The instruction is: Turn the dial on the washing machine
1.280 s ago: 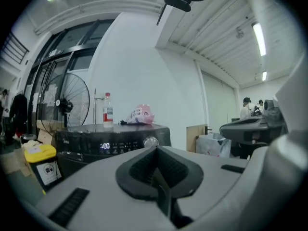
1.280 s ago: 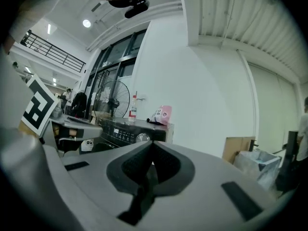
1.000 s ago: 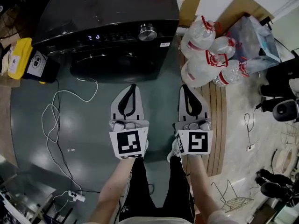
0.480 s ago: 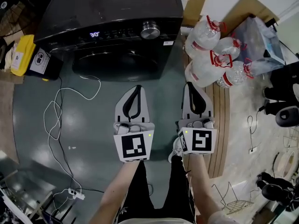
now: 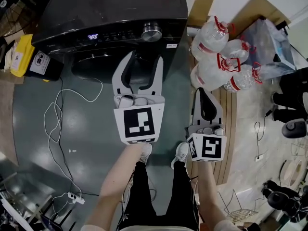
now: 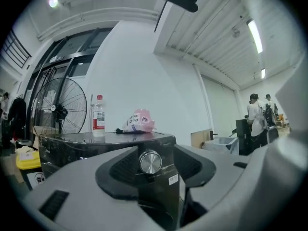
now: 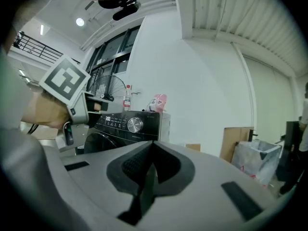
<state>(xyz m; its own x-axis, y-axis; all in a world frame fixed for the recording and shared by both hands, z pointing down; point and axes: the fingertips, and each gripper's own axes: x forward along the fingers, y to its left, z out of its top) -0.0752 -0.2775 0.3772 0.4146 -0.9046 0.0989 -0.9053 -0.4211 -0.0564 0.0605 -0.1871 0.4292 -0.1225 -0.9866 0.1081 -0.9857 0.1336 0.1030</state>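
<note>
The black washing machine (image 5: 96,13) stands ahead with a round silver dial (image 5: 151,32) at the right end of its lit control panel. My left gripper (image 5: 143,57) is raised toward that panel. Its jaws have just been opening and now stand wide, with nothing held between them. In the left gripper view the dial (image 6: 150,162) shows straight ahead between the spread jaws of the left gripper (image 6: 159,172), still a short way off. My right gripper (image 5: 205,93) hangs lower and further back, shut and empty. The right gripper view shows the dial (image 7: 134,124) beyond the right gripper (image 7: 151,150).
Several large water jugs (image 5: 216,52) lie right of the washer, with cardboard (image 5: 199,6) behind them. A yellow container (image 5: 21,57) and a white cable (image 5: 57,114) are on the floor at left. A bottle (image 6: 98,117) and pink bag (image 6: 139,121) rest on the washer. People (image 6: 255,119) stand far right.
My left gripper has gone forward and up toward the washer's panel, and its jaws have swung from shut to wide open. The right gripper has drifted back a little.
</note>
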